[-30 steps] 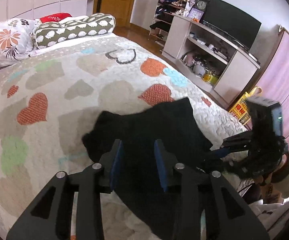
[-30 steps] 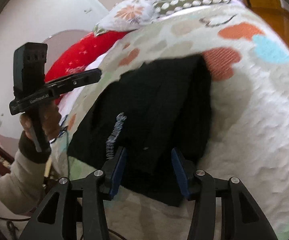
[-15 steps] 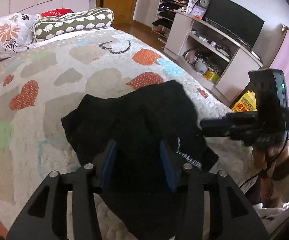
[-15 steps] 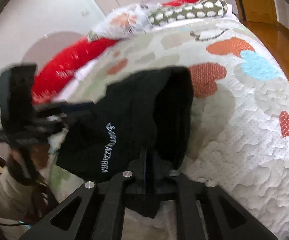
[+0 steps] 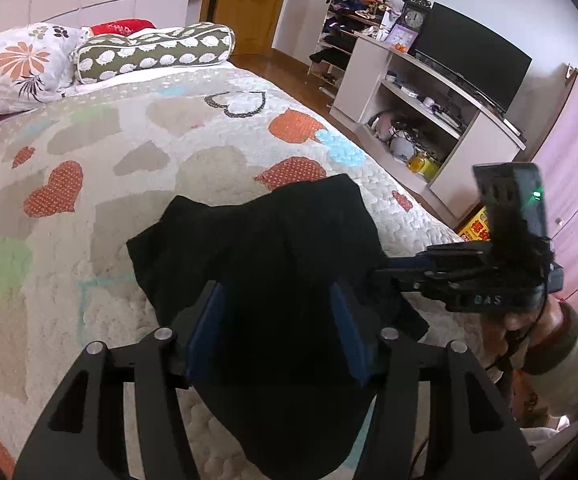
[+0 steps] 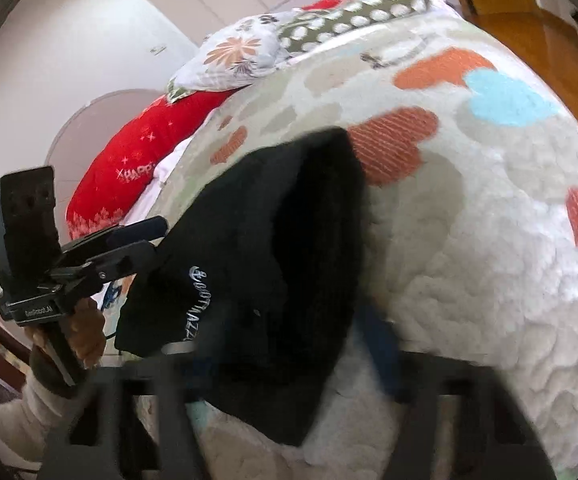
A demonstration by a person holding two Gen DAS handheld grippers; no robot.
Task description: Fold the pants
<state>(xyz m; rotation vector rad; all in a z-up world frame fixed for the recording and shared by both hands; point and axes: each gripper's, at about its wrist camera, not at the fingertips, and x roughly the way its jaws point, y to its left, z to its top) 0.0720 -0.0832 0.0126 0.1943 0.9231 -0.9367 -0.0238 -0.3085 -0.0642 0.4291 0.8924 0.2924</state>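
One soft black pants point(image 5: 273, 248) bundle lies lower centre on the quilted bed point(image 5: 89, 168); left tongs point(image 5: 277, 332) opening astride it, right tongs' point(image 5: 381, 270) grip unclear.

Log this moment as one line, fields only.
stage: folding, unfinished | pants: black, bunched on bed | left claw: opening, pants between fingers | right claw: blurred, at pants' near edge
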